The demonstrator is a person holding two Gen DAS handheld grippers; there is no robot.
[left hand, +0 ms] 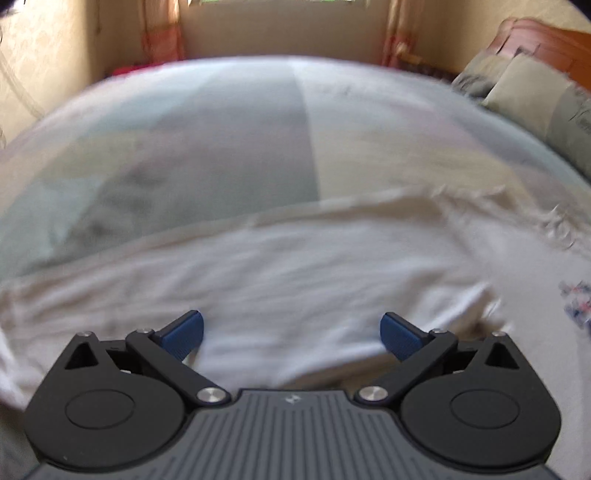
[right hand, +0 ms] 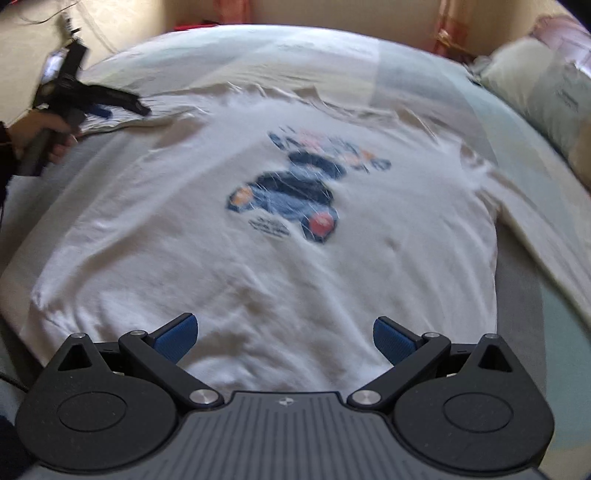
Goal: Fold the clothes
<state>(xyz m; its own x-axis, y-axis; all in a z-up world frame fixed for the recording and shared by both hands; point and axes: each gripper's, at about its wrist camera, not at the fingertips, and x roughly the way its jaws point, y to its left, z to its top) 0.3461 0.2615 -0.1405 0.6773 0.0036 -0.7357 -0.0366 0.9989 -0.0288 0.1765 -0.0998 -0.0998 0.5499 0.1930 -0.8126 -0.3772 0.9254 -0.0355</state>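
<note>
A white shirt [right hand: 258, 229] is lying spread flat across a bed [right hand: 524, 155], its blue, red and orange print [right hand: 295, 188] facing up near the middle. The bed is wearing a cover of pale green and cream panels. In the right wrist view, the right hand-held gripper [right hand: 285, 338] is hovering over the shirt's near edge at 6 o'clock, its blue pads [right hand: 176, 338] spread wide apart and grasping nothing. At 10 o'clock in the same view, a person's hand [right hand: 40, 133] is holding the left hand-held gripper [right hand: 110, 105] over the shirt's far left corner; it is too blurred there to tell whether it touches the cloth. In the left wrist view, the left hand-held gripper [left hand: 291, 336] is also released, its pads [left hand: 184, 336] wide apart with wrinkled white shirt [left hand: 295, 266] cloth lying below and between them, and a sliver of the print [left hand: 576, 302] showing at 3 o'clock. Pillows [left hand: 528, 96] are resting at 2 o'clock beside a wooden headboard [left hand: 546, 40], and curtains [left hand: 162, 33] are hanging at 11 o'clock. Both views are blurred.
</note>
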